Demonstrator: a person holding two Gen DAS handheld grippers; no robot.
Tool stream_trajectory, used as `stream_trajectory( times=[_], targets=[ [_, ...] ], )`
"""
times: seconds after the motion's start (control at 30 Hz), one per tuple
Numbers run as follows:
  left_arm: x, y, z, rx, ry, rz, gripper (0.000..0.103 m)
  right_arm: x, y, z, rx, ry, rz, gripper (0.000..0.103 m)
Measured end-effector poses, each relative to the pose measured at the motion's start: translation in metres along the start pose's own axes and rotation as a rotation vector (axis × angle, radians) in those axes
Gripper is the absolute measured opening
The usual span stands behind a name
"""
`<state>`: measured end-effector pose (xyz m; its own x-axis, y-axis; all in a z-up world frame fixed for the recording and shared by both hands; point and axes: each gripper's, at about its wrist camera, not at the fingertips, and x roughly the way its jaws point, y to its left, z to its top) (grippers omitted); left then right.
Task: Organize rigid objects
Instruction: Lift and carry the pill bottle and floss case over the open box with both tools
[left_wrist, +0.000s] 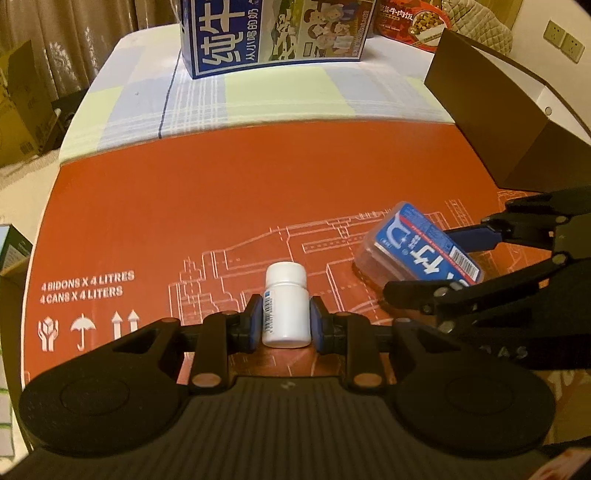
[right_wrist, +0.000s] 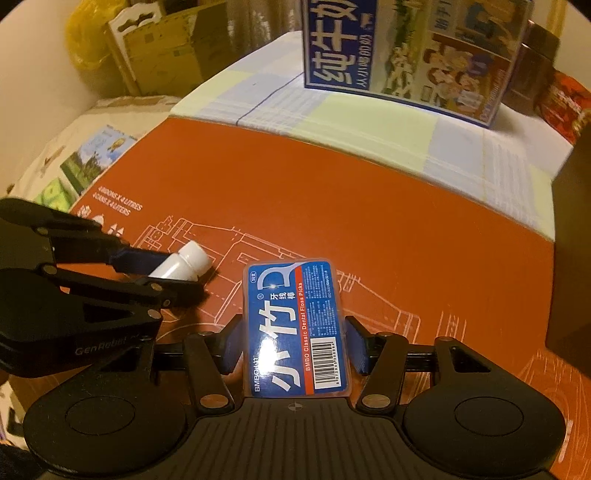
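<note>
So you've got both tools loaded right now: your left gripper (left_wrist: 284, 325) is clamped on the white pill bottle (left_wrist: 285, 308), pads squeezing its round body below the cap, and your right gripper (right_wrist: 293, 347) is closed on the long sides of the floss pick box (right_wrist: 295, 325). Both hang over the red cardboard sheet (left_wrist: 221, 206). The bottle looks like smooth, light, hard plastic, so I'd guess it could twist or slip. The flat clear case looks stiff but thin-walled, so go easy.
</note>
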<state>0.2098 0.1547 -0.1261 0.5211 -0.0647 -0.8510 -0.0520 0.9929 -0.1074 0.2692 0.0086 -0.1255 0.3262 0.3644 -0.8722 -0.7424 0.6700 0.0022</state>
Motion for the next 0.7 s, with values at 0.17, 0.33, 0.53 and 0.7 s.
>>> stream_trajectory(
  times=[0.17,0.33,0.53,0.7],
  targets=[
    [-0.014,-0.006,-0.003,0.001,-0.017,-0.015,0.022,-0.020,-0.006,-0.005,0.053,-0.023,0.009,0.053],
    [-0.032,-0.022,0.001,0.007,-0.055,-0.026,0.022,-0.044,-0.015,-0.009,0.076,-0.060,0.012,0.053],
    [-0.051,-0.057,0.013,0.019,-0.103,-0.046,0.022,-0.077,-0.042,-0.019,0.111,-0.096,0.008,0.053],
    [-0.062,-0.099,0.031,0.049,-0.146,-0.068,0.022,-0.111,-0.076,-0.030,0.151,-0.136,-0.006,0.053]
  ],
)
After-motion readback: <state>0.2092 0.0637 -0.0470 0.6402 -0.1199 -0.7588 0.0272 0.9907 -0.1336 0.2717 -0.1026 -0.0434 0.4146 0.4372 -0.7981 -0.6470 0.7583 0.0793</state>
